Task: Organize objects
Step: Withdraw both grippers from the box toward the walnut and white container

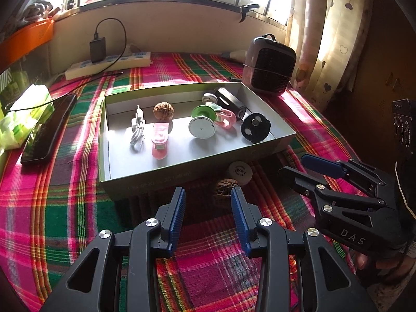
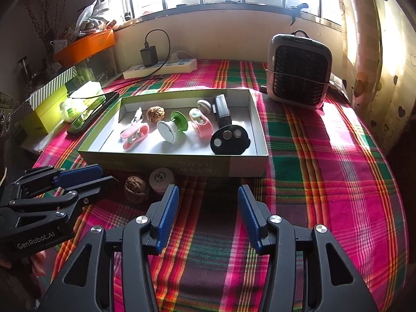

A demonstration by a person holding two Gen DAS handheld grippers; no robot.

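Note:
A shallow cardboard box [image 1: 182, 167] [image 2: 228, 165] holds a walnut [image 1: 163, 109], a white cable [image 1: 137, 130], a pink clip [image 1: 159, 141], a green-and-white spool [image 1: 202, 124], a black disc [image 1: 253, 128] and other small items. In front of the box, on the plaid cloth, lie a second walnut [image 1: 225, 186] [image 2: 135, 187] and a white round puck [image 1: 240, 172] [image 2: 161, 178]. My left gripper [image 1: 208, 205] is open and empty, just short of the loose walnut. My right gripper [image 2: 208, 205] is open and empty, right of both loose items.
A small grey heater [image 2: 299, 70] stands at the back right. A power strip with a charger [image 2: 160, 67] lies at the back. A dark phone-like slab [image 1: 48, 130] and a green packet [image 1: 23, 119] lie left of the box. Curtains hang at the right.

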